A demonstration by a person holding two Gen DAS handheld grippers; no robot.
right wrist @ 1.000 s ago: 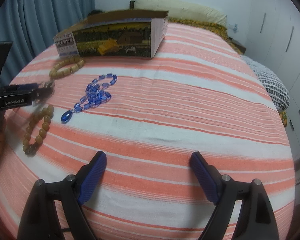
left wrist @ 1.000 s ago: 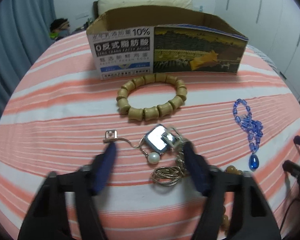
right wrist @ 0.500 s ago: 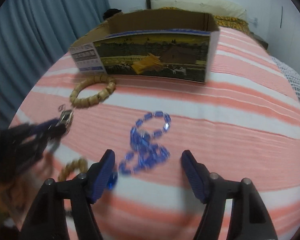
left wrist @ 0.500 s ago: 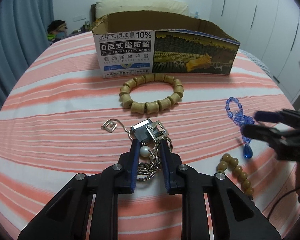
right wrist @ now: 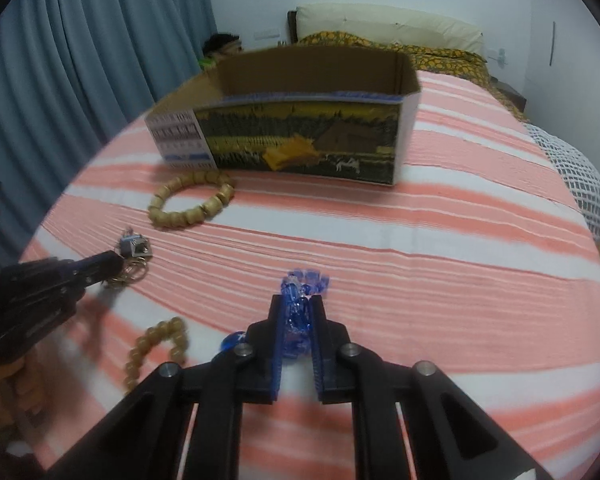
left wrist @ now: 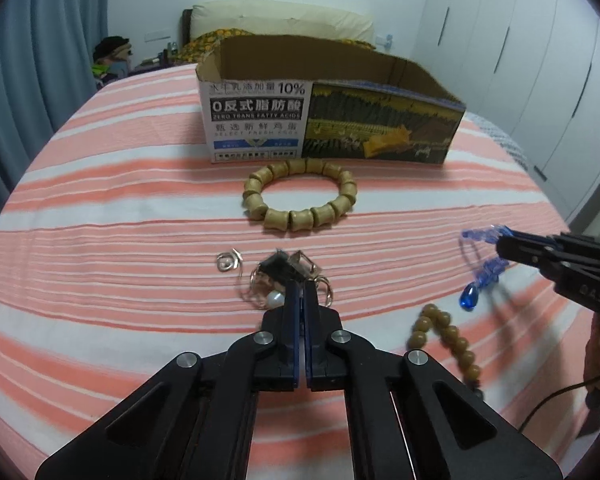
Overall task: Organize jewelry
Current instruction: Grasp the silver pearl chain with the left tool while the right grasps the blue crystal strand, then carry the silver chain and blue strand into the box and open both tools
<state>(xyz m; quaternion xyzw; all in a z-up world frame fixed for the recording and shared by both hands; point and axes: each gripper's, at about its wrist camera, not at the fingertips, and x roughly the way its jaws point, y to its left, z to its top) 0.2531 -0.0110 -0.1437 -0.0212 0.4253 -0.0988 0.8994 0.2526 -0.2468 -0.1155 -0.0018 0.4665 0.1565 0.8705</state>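
My left gripper point(left wrist: 299, 286) is shut on a silver chain piece with a square charm and pearl point(left wrist: 288, 272), lifting it slightly off the striped bed cover; it also shows in the right wrist view point(right wrist: 134, 246). My right gripper point(right wrist: 297, 304) is shut on the blue bead necklace point(right wrist: 300, 320), whose blue drop point(left wrist: 469, 300) hangs below the fingers in the left wrist view. An open cardboard box point(left wrist: 332, 120) stands behind. A chunky wooden bead bracelet point(left wrist: 300, 196) lies in front of the box. A round brown bead string point(left wrist: 444, 336) lies between the grippers.
The bed cover point(left wrist: 100, 240) is pink and white striped. Pillows point(right wrist: 388, 28) lie at the headboard behind the box. Blue curtains point(right wrist: 80, 60) hang at the left and wardrobes point(left wrist: 540, 60) stand at the right.
My left gripper closed fully on the silver chain piece and raised it. My right gripper moved in and shut on the blue necklace, lifting it off the cover.
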